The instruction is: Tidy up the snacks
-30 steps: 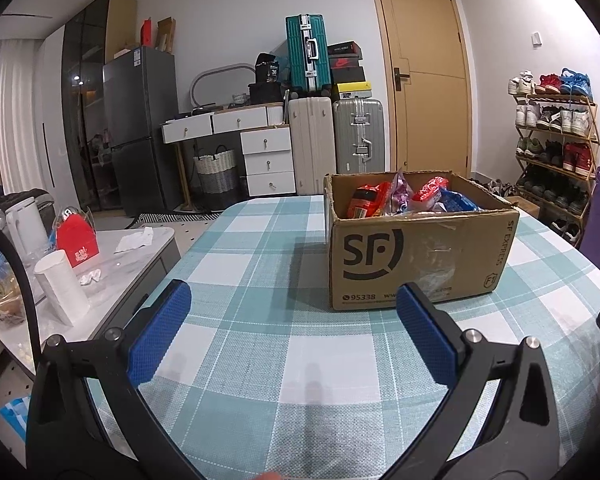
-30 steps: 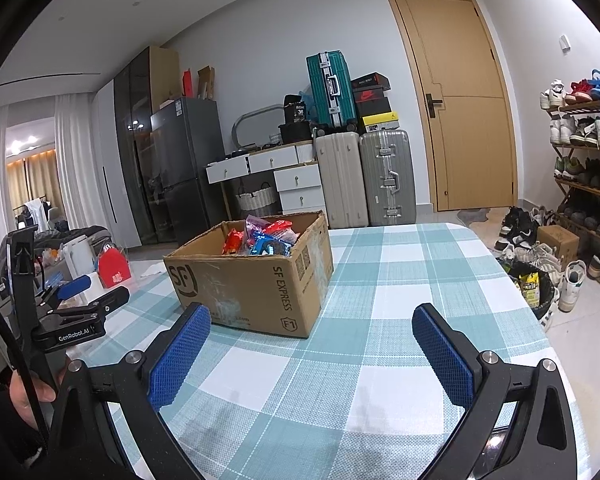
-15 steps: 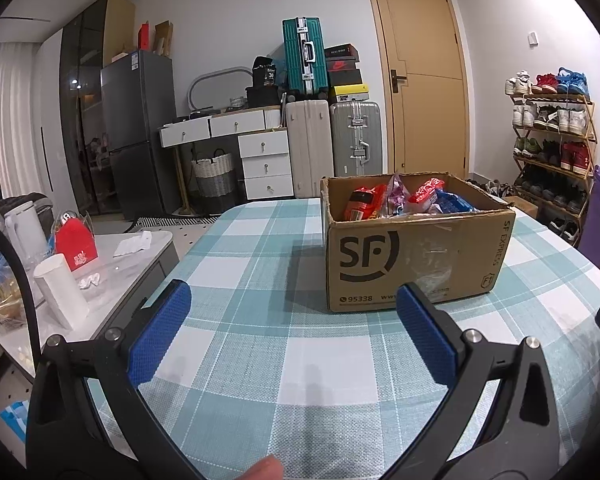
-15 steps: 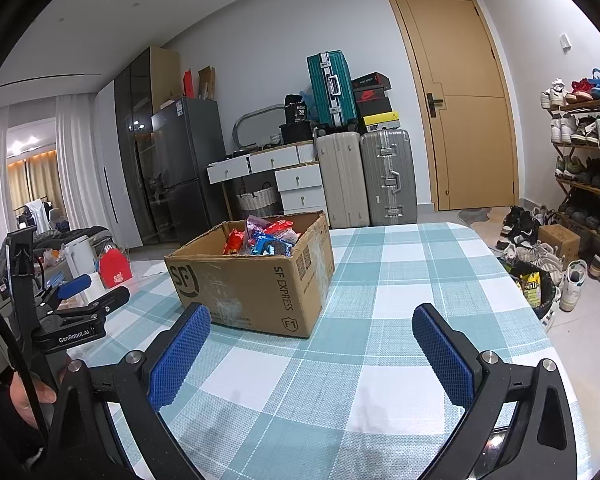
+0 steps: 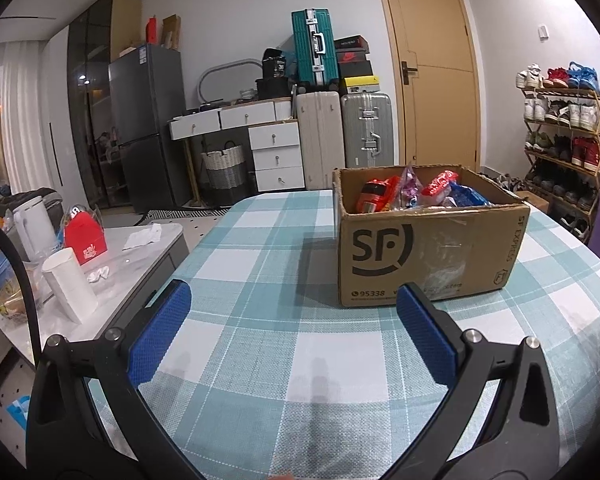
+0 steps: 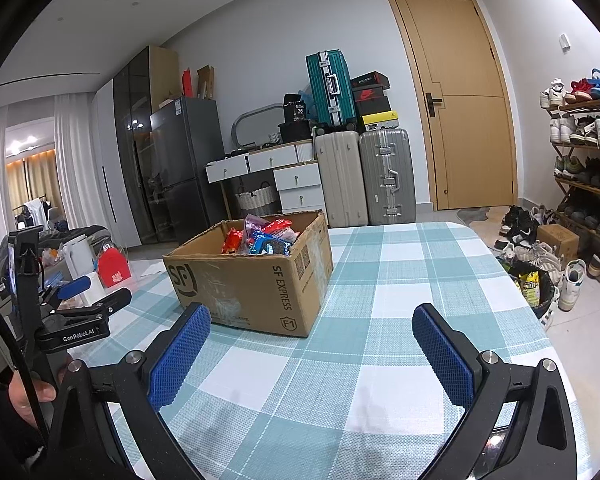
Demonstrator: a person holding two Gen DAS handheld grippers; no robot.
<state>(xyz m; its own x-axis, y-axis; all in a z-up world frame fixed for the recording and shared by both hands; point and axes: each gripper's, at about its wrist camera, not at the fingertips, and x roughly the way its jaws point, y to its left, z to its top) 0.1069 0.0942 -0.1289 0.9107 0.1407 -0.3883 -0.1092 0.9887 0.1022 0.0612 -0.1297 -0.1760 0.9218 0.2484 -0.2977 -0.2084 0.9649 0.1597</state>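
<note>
An open cardboard box (image 5: 432, 256) (image 6: 256, 284) marked SF stands on the teal-and-white checked table (image 5: 260, 264) (image 6: 400, 288). Bright snack packets (image 5: 412, 192) (image 6: 264, 236), red, blue and purple, fill its top. My left gripper (image 5: 294, 300) hovers open over the cloth, short of the box's front left corner, nothing between its blue pads. My right gripper (image 6: 312, 320) is open too, empty, with the box ahead to the left. In the right wrist view the left gripper (image 6: 80, 292) shows at the left edge, held by a hand (image 6: 32, 396).
A low white side table (image 5: 112, 264) left of the checked table carries a white cup (image 5: 70, 284), a red carton (image 5: 85, 238) and a kettle (image 5: 34, 220). Suitcases (image 6: 364, 176), drawers and a fridge stand at the back wall. A shoe rack (image 6: 588, 152) and floor clutter lie right.
The left wrist view has drifted slightly, so the box sits a little lower and left in it. Both grippers stay open and the right one has hardly moved.
</note>
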